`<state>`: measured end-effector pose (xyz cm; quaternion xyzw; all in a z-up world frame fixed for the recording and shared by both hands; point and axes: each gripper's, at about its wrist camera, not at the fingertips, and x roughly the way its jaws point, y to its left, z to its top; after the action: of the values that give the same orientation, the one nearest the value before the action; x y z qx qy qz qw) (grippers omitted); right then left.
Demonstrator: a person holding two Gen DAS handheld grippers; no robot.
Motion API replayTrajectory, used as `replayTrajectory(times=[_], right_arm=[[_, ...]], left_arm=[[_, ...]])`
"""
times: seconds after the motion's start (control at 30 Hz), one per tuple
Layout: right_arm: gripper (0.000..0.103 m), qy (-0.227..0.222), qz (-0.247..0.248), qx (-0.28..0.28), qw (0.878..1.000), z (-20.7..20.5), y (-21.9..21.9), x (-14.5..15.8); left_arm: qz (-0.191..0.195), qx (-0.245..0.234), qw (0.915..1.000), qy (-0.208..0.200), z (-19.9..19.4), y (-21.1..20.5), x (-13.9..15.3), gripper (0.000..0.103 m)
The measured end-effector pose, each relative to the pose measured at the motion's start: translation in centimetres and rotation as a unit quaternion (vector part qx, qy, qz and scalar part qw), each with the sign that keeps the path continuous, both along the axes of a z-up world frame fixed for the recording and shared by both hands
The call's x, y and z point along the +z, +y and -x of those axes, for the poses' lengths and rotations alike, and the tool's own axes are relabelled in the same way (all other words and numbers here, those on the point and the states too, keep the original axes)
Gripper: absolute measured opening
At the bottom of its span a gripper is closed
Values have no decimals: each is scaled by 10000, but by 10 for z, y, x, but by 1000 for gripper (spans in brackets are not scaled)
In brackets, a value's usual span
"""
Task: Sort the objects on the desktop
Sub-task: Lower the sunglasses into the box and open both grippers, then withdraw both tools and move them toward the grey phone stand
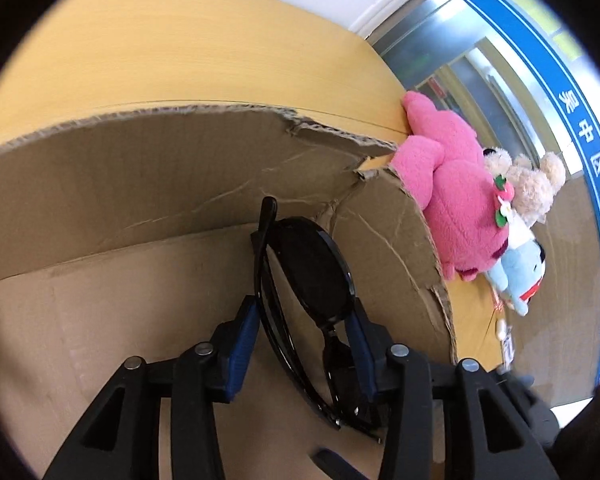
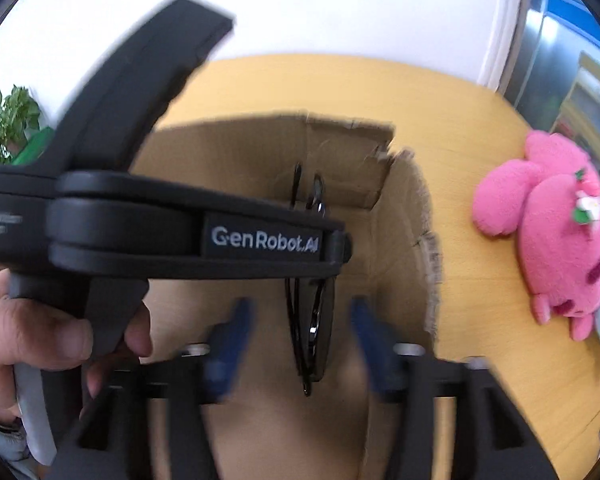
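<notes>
White lettering reading "GenRobot.AI" stands on the black body of the left gripper (image 2: pixel 266 240), which crosses the right wrist view from 9 o'clock toward centre. In the left wrist view, a curved blue sign band (image 1: pixel 580 152) at 3 o'clock carries white Chinese characters, among them "中", "区", "人" and "中心"; the others are too distorted to read.

The sunglasses (image 1: pixel 308 276) are glossy black plastic with dark, shiny lenses. The box (image 1: pixel 140 184) is matt brown corrugated cardboard, creased, with torn, ragged rims. The counter (image 1: pixel 180 52) is smooth pale wood-grain laminate. The left tongs (image 1: pixel 302 322) are matt black plastic with ribbed blue pads (image 1: pixel 242 344) and bright metal pins. The pink toy (image 1: pixel 456 184) is fuzzy plush cloth, as is the beige bear (image 1: pixel 536 180).
</notes>
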<state>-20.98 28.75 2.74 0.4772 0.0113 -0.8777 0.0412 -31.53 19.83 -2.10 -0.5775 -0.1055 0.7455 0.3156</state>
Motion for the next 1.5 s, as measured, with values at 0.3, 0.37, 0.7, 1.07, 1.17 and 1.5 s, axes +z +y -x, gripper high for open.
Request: replayTrajectory(times=[0.3, 0.37, 0.7, 1.07, 1.17, 1.5], right_arm=[[97, 1254, 6, -88, 9921, -83, 17, 73], [102, 1538, -25, -94, 9881, -100, 21, 88], [103, 1859, 219, -54, 9823, -183, 7, 122], [103, 1871, 325, 275, 9814, -237, -31, 114], [102, 1928, 254, 348, 9803, -249, -43, 113], [39, 1726, 316, 481, 9833, -270, -56, 95]], left_arm=[[39, -51, 9915, 1298, -66, -31, 99, 45], [1, 72, 9842, 1769, -91, -47, 128, 56], [323, 749, 9442, 3192, -221, -118, 205, 66], [1179, 1579, 9025, 3829, -324, -157, 190, 81], [1100, 1700, 9058, 3722, -342, -164, 180, 81], [689, 1848, 9188, 3419, -368, -187, 150, 28]])
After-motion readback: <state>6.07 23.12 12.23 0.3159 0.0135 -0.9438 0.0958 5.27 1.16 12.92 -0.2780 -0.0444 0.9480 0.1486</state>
